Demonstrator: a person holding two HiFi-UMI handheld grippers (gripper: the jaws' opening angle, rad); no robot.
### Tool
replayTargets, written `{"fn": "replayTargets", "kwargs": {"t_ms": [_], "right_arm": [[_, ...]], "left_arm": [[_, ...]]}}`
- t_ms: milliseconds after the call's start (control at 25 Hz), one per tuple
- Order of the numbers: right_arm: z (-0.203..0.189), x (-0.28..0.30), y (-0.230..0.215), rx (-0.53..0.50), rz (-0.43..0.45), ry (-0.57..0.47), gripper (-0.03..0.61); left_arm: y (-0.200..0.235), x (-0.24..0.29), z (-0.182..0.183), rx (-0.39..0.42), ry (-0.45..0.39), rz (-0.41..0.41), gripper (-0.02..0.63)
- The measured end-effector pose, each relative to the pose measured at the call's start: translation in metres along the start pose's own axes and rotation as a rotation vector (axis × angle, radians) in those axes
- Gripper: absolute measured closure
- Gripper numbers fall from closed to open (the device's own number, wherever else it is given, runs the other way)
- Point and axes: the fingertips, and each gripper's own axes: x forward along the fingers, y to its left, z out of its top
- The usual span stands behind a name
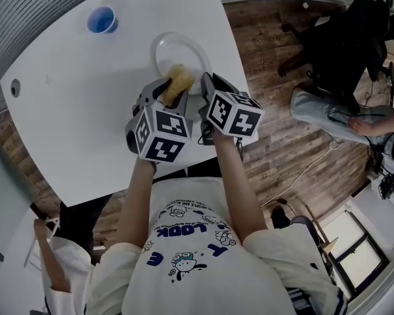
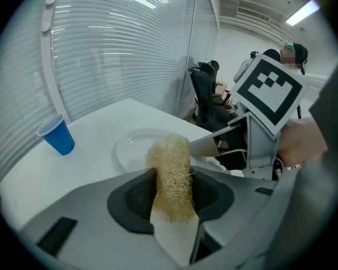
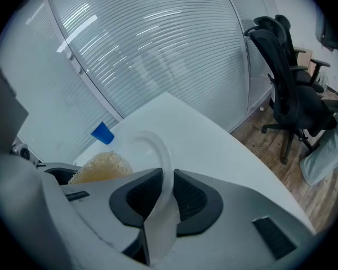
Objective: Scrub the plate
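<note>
A white plate (image 1: 178,56) lies near the right edge of the white table (image 1: 72,110). My right gripper (image 1: 206,85) is shut on its near rim; in the right gripper view the plate's rim (image 3: 158,151) runs between the two black pads. My left gripper (image 1: 165,92) is shut on a tan loofah scrubber (image 1: 179,83), whose tip rests over the plate's near part. In the left gripper view the scrubber (image 2: 172,176) stands upright between the pads, with the plate (image 2: 141,148) just beyond it. The scrubber (image 3: 101,167) also shows at the left of the right gripper view.
A blue cup (image 1: 102,20) stands at the table's far left, well away from the plate. The table's right edge runs just beside the plate, over wooden floor (image 1: 282,123). Black office chairs (image 1: 354,38) and a seated person's legs (image 1: 328,113) are to the right.
</note>
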Motion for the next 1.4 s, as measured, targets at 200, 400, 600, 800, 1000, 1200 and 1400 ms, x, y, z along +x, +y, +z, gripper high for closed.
{"fn": "replayTargets", "kwargs": {"t_ms": [200, 400, 600, 800, 1000, 1200, 1400], "right_arm": [[0.001, 0.000, 0.001, 0.001, 0.000, -0.001, 0.518], [0.000, 0.000, 0.002, -0.002, 0.004, 0.002, 0.518], [0.000, 0.000, 0.000, 0.000, 0.008, 0.004, 0.518], [0.000, 0.000, 0.001, -0.003, 0.015, 0.010, 0.518], [-0.001, 0.000, 0.000, -0.016, 0.015, 0.011, 0.518], [0.000, -0.001, 0.001, -0.015, 0.019, 0.013, 0.518], [0.000, 0.000, 0.001, -0.013, 0.021, 0.010, 0.518]], "left_arm": [[-0.013, 0.001, 0.000, 0.023, 0.009, -0.034, 0.437], [-0.018, 0.003, 0.000, 0.033, 0.011, -0.055, 0.437], [-0.020, 0.006, 0.002, 0.049, 0.016, -0.070, 0.437], [-0.020, 0.006, 0.003, 0.062, 0.025, -0.067, 0.437], [-0.018, 0.010, 0.004, 0.048, 0.020, -0.064, 0.436], [-0.015, 0.011, 0.009, 0.030, 0.021, -0.069, 0.436], [-0.013, 0.012, 0.010, 0.021, 0.020, -0.069, 0.436]]}}
